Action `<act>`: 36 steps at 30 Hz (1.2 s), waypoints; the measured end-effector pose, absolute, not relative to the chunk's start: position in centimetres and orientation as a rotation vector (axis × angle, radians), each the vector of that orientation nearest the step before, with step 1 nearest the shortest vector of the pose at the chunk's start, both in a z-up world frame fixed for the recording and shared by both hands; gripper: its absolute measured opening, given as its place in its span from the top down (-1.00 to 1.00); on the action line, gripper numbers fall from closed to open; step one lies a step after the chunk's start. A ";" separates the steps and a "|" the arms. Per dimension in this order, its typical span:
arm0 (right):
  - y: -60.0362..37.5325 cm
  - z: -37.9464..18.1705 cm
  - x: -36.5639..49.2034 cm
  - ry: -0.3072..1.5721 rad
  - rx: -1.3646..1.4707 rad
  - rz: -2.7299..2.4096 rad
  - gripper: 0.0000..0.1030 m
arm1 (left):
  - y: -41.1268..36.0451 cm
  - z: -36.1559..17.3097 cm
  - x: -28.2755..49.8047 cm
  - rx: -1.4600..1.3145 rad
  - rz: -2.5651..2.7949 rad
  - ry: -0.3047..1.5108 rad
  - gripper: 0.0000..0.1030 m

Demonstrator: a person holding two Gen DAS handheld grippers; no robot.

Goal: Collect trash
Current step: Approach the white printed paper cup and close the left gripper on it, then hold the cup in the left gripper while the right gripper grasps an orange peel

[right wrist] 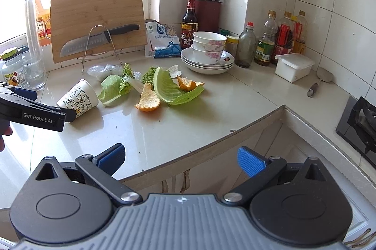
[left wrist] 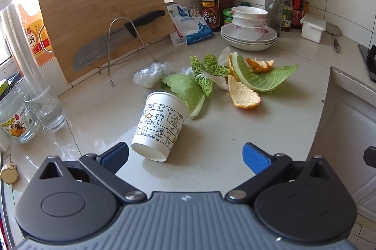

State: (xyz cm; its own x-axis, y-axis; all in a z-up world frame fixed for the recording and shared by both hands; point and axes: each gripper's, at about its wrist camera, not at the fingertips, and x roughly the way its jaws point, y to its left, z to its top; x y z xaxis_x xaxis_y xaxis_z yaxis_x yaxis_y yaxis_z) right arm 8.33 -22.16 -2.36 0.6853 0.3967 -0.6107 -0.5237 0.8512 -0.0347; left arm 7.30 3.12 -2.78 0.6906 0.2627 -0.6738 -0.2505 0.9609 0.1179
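The trash lies in a loose heap on the middle of the countertop [left wrist: 211, 156], toward its back half. Nearest the front lies a paper cup [left wrist: 159, 126], white with line drawings, tipped on its side with its base toward the front edge and its mouth toward the heap. A pale green cabbage leaf [left wrist: 188, 91] touches the cup's rim. Behind it sits a crumpled clear plastic bag [left wrist: 151, 73], and beside that some curly dark-green leaf scraps [left wrist: 210, 69]. To the right, one orange peel [left wrist: 244, 94] lies hollow side up on the bare counter, and a second orange peel [left wrist: 259, 65] rests on a large cabbage leaf [left wrist: 268, 78].

The left gripper [left wrist: 185, 156] hovers just in front of the cup, its blue-padded jaws spread wide with the cup's base near the left pad; nothing is held. The right gripper [right wrist: 181, 159] hangs over the counter's front edge, near the angled inner corner, jaws also wide apart and empty.

Along the back edge stand a bamboo cutting board [left wrist: 101, 12] with a santoku knife [left wrist: 110, 40] on a wire rack, a blue-and-white pouch [left wrist: 190, 24], a vinegar bottle [left wrist: 209, 3], and stacked bowls on plates [left wrist: 249, 26]. At the left edge stand a glass mug [left wrist: 45, 106] and a jar [left wrist: 14, 118].
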 end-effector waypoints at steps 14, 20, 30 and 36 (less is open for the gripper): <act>-15.3 -6.0 13.5 0.744 -0.276 0.607 -1.00 | 8.5 -5.4 13.5 0.105 0.155 0.856 -0.98; -13.6 -7.0 15.5 0.774 -0.277 0.626 -1.00 | 9.4 -6.3 15.1 0.111 0.103 0.900 -0.88; -11.2 -8.6 18.3 0.783 -0.290 0.647 -1.00 | 10.6 -6.8 15.7 0.071 0.091 0.956 -0.61; -9.6 -9.4 20.0 0.790 -0.298 0.655 -1.00 | 11.4 -6.8 16.0 0.036 0.085 0.964 -0.20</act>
State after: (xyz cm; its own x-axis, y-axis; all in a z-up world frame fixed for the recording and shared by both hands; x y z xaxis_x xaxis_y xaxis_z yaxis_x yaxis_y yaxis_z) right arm 20.04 -9.57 -9.40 0.5216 0.4305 -0.7366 -0.6442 0.7648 -0.0092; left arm 15.99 11.44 -6.83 0.5673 0.0885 -0.8187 -0.0561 0.9961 0.0688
